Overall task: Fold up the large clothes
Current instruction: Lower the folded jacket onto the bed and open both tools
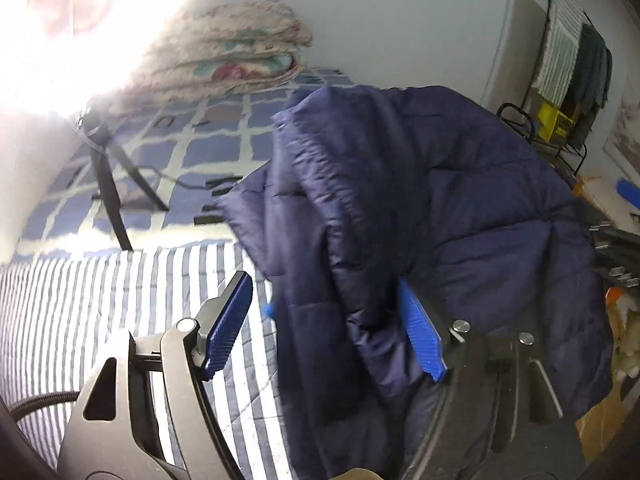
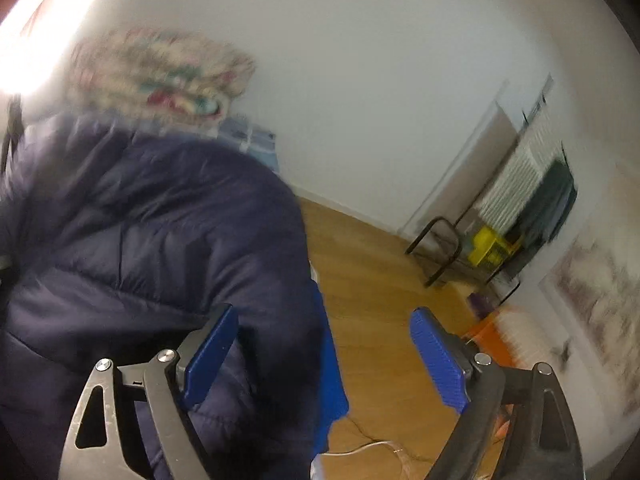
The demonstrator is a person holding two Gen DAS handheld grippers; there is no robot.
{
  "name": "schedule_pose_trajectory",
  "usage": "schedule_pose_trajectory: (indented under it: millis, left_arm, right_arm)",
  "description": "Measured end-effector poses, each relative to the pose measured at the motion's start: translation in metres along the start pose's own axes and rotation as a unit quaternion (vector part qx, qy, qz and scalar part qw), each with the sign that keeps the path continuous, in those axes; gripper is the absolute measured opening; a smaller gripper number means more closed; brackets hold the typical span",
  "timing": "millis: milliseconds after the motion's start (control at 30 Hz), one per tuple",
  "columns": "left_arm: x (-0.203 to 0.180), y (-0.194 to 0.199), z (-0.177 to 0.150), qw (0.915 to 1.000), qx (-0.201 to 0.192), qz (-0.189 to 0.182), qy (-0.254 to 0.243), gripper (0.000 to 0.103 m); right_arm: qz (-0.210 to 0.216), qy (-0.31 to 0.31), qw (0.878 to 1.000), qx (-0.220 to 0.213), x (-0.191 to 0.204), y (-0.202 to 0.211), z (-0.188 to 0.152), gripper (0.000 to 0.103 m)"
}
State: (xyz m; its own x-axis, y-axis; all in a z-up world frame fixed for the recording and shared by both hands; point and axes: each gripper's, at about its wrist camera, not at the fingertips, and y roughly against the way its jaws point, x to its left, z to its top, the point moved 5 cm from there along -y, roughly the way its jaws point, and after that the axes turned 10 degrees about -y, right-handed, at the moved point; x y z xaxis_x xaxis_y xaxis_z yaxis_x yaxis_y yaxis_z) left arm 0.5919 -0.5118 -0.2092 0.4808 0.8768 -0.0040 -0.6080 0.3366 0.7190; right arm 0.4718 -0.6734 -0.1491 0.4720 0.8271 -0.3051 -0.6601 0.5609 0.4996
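Mid-fold, early stage. Navy quilted puffer jacket [image 1: 400,208] bunched and lifted above striped bed sheet [image 1: 100,300], not yet flat. Left tongs [image 1: 326,330] spread wide, jacket fabric between fingers, not clamped. Right tongs [image 2: 322,358] also spread, jacket edge between. Next, probably: pinch both edges, spread flat on bed.

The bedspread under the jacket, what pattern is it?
The bedspread has narrow dark blue and white stripes, clearest in the left wrist view.

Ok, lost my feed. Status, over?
Left gripper open, jacket between fingers. Right gripper open, jacket edge inside. Tripod on bed.
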Motion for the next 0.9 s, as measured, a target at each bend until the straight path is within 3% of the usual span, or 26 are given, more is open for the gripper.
schedule_pose_trajectory:
  millis: [67,333,567,900]
  left_arm:
    - [0.006,0.001,-0.004,1.0,0.001,0.002,0.003,0.076]
    - [0.002,0.049,-0.008,0.9992,-0.018,0.01,-0.033,0.076]
    - [0.002,0.124,-0.006,0.9964,-0.053,0.016,-0.063,0.076]
    - [-0.006,0.26,-0.017,0.9914,-0.116,0.01,-0.061,0.076]
  right_arm:
    - [0.03,-0.036,0.999,0.009,-0.014,0.008,0.0,0.088]
    - [0.057,-0.057,0.997,0.016,-0.044,0.033,-0.015,0.088]
    - [0.069,-0.064,0.996,0.005,-0.048,0.079,-0.017,0.088]
    - [0.113,-0.069,0.991,-0.03,-0.055,0.194,0.004,0.088]
